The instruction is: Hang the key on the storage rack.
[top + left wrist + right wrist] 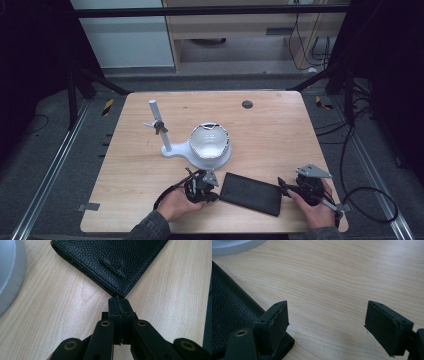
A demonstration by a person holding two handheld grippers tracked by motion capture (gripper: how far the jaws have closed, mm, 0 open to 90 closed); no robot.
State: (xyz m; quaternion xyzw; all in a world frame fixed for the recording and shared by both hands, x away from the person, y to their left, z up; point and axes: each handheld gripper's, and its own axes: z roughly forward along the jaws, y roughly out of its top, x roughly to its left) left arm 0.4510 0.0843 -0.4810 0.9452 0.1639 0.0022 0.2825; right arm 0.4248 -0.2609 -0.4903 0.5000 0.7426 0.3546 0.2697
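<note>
Lying near the surface's (150, 165) front edge, the black wallet (251, 193) risked sliding away, since the left tongs (119, 301) met closed at its corner, holding nothing, while the right tongs (327, 322) gaped empty.

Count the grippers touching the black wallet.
1 for certain: the left gripper, shut, tips against the black wallet at its left corner. The right gripper stands open at its right end; contact unclear.

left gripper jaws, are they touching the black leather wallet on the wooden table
Cannot tell. In the left gripper view the shut left gripper meets the corner of the black leather wallet, but contact or a slight gap isn't plain.
</note>
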